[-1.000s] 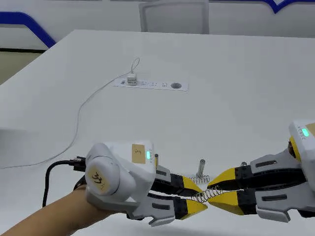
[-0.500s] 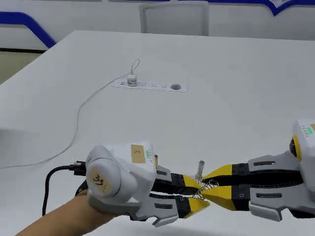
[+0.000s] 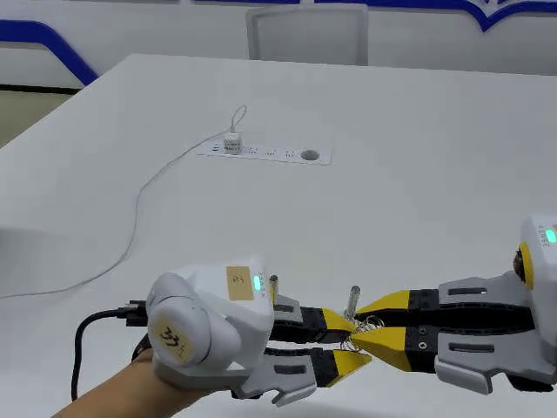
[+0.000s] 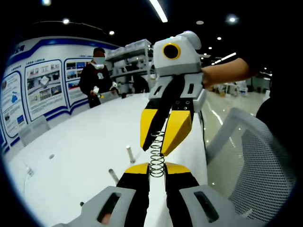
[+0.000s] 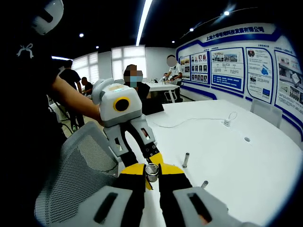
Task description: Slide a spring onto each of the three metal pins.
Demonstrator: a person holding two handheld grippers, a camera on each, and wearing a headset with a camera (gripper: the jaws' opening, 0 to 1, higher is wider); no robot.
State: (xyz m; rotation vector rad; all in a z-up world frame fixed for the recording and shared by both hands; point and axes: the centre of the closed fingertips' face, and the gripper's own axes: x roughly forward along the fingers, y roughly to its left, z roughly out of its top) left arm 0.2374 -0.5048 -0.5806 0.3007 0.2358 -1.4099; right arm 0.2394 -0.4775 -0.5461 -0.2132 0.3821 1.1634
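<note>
Over the table (image 3: pixel 392 174), left tool (image 4: pixel 157 169), marked 33, and right tool (image 5: pixel 152 171) pinch one spring (image 4: pixel 157 149).

The right gripper (image 5: pixel 151 177) pinches the spring (image 5: pixel 152 169) end-on between its yellow tips. The left gripper (image 5: pixel 152 159) meets it head-on, with two metal pins (image 5: pixel 185 160) upright on the white table (image 5: pixel 246 161) nearby.

I see an office-like exhibition hall. Ahead of my right gripper (image 5: pixel 151 172) a long white table (image 5: pixel 265 175) with a power strip (image 3: pixel 265 151) runs toward a wall of blue-framed display boards (image 5: pixel 229 66). A strip light (image 5: pixel 143 19) and spotlights (image 5: pixel 227 13) hang in a dark ceiling above it. Beyond my left gripper (image 4: pixel 156 169) a person (image 4: pixel 94 84) stands by stocked shelves (image 4: pixel 131 49), and a mesh chair (image 4: pixel 251 161) sits just right of it.
</note>
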